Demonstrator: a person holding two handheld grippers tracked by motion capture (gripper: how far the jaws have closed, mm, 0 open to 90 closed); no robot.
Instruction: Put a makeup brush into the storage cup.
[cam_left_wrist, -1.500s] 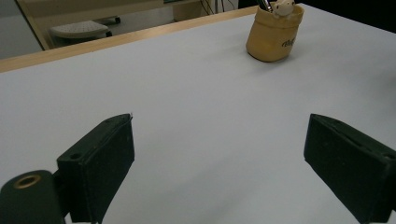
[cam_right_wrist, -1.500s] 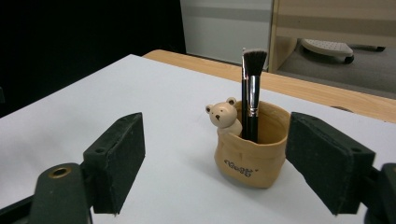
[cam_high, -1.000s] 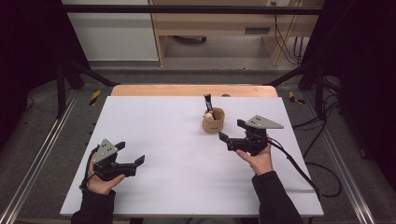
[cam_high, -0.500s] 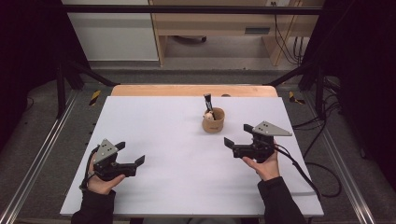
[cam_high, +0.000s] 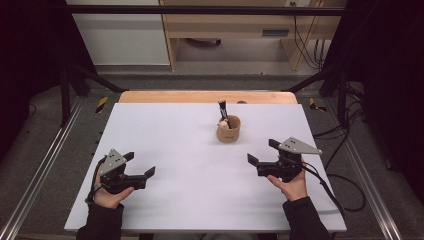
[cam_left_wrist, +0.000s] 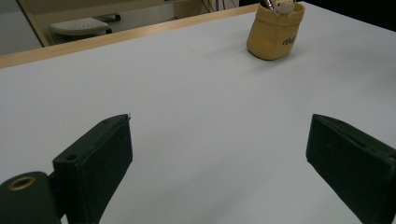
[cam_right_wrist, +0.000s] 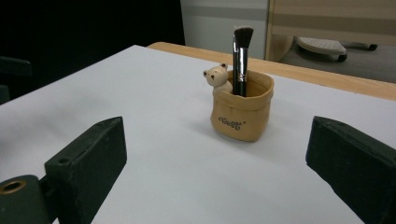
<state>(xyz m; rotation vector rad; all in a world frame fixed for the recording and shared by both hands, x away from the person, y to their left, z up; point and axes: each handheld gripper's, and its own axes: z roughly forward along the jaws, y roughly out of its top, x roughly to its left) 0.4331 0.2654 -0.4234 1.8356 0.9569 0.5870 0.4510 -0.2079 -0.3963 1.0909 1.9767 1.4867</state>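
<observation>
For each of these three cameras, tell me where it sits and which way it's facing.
High view: above the person's side, looking forward and down on the white table; both hands, left tool, right tool.
Left gripper view: rides the left tool, facing the tan pouch-shaped holder across the table.
Right gripper view: rides the right tool, facing the holder with its makeup brush and bear figurine.
Shared: all show the holder.

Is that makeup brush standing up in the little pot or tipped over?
Upright: the brush stands bristles up inside the tan pot.
</observation>
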